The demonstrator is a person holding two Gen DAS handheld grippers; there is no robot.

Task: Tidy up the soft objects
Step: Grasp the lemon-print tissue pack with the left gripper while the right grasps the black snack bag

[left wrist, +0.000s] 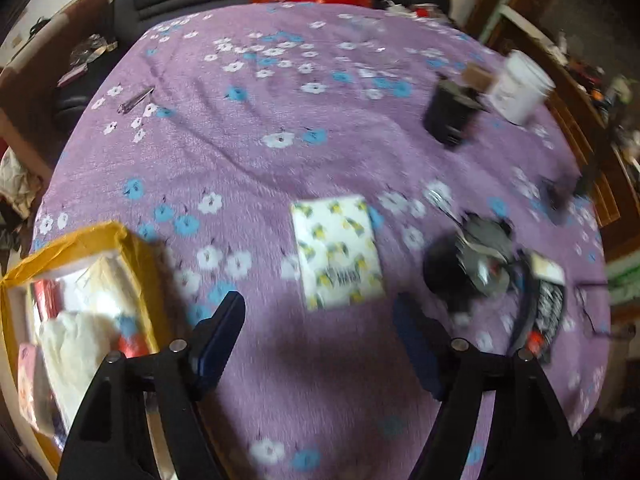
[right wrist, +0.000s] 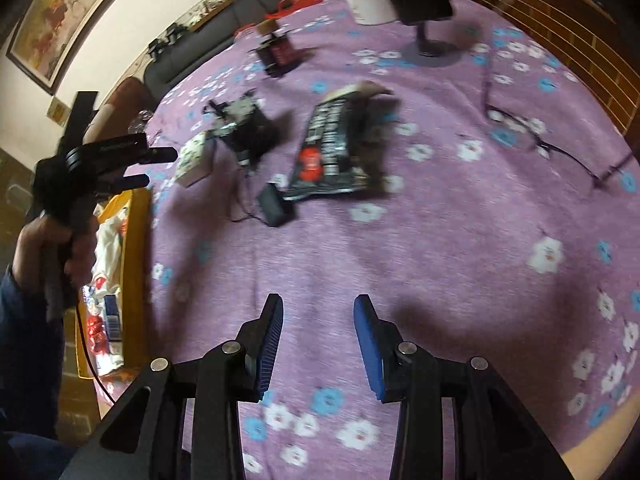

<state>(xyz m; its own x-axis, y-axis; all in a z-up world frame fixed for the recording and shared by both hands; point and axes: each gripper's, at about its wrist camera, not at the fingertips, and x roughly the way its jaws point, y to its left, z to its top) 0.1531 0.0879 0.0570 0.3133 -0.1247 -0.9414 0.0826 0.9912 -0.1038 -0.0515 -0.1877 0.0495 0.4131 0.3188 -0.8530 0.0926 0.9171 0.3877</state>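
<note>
Open right claw [right wrist: 318, 344] above purple floral blanket [right wrist: 440, 240], sofa [right wrist: 224, 20] behind.

A flat white packet printed with yellow and green motifs [left wrist: 338, 252] lies on the purple flowered cloth of the table [left wrist: 248, 160], its long side running away from the left wrist camera; in the right wrist view it shows as a small pale pack [right wrist: 195, 159] with one end lifted. A larger black bag with white lettering and a red mark [right wrist: 334, 148] lies flat near the middle of the table, its top end crumpled and raised. At the table's edge an open yellow-rimmed box [left wrist: 76, 308] holds white, red and pink soft packs piled loosely together.
</note>
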